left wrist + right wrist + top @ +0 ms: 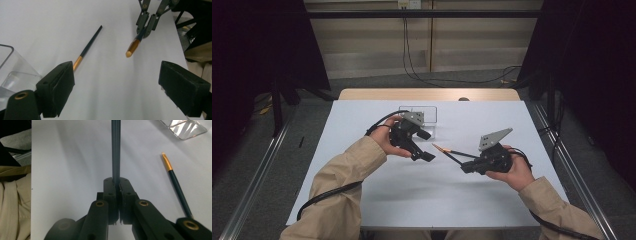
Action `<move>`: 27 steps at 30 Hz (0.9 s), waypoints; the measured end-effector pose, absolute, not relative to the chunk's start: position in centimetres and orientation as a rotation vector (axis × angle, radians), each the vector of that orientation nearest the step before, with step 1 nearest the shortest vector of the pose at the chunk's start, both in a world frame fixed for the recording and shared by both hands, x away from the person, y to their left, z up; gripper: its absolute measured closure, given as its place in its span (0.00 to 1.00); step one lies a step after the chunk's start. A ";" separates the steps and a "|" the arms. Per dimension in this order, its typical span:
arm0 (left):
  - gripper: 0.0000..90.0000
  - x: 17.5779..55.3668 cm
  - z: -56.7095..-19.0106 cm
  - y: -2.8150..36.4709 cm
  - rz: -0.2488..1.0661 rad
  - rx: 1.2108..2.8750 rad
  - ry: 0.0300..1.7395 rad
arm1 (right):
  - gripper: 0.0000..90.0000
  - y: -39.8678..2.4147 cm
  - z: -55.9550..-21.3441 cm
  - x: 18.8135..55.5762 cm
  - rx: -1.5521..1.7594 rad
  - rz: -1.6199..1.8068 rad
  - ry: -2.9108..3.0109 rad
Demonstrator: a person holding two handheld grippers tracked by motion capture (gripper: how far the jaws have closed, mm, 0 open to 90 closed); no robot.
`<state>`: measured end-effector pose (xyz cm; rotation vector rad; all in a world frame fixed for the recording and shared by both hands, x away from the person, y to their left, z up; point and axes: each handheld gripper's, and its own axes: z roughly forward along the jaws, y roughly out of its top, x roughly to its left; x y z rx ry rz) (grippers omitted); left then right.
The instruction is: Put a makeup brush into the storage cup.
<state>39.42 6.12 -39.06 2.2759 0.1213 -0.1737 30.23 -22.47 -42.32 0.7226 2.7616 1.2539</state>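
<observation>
My right gripper (pixel 465 167) (pixel 117 185) is shut on the dark handle of a thin brush (pixel 116 150) (pixel 136 42). That brush hangs above the white table sheet with its golden ferrule and tip toward the left gripper. A second brush of the same kind (pixel 88 47) (pixel 175 181) lies flat on the sheet beside it, also seen as a dark line (pixel 464 153) in the high view. My left gripper (pixel 426 145) (pixel 117 92) stands open with nothing between its black pads (pixel 58 85). It faces the two brush tips from a short distance.
A clear plastic box (pixel 428 113) (pixel 10 72) (pixel 186 127) stands on the sheet just behind the left hand. The white sheet (pixel 422 200) covers a wooden table whose far edge (pixel 427 94) shows. Cables trail from both grippers over the sleeves.
</observation>
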 end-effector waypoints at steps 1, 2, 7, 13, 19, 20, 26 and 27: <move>0.15 39.4 -39.1 6.1 -0.174 2.276 0.121 | 0.95 -22.5 -42.3 30.2 0.723 1.254 2.762; 0.15 39.4 -39.1 6.3 -0.182 2.259 0.133 | 0.95 -22.5 -42.4 30.1 0.720 1.269 2.749; 0.15 39.4 -39.0 6.4 -0.176 2.239 0.139 | 0.95 -22.5 -42.4 30.1 0.727 1.316 2.713; 0.15 39.3 -39.1 6.3 -0.181 2.218 0.147 | 0.95 -22.4 -42.2 30.0 0.743 1.391 2.633; 0.15 39.1 -39.1 6.1 -0.175 2.192 0.154 | 0.95 -22.5 -41.8 30.1 0.759 1.462 2.565; 0.15 39.1 -39.1 6.1 -0.175 2.192 0.154 | 0.95 -22.5 -41.8 30.1 0.759 1.462 2.565; 0.15 39.0 -39.2 5.9 -0.186 2.163 0.160 | 0.95 -22.4 -42.0 30.0 0.772 1.529 2.520; 0.15 39.0 -39.3 5.9 -0.190 2.157 0.164 | 0.95 -22.3 -42.0 30.0 0.778 1.542 2.508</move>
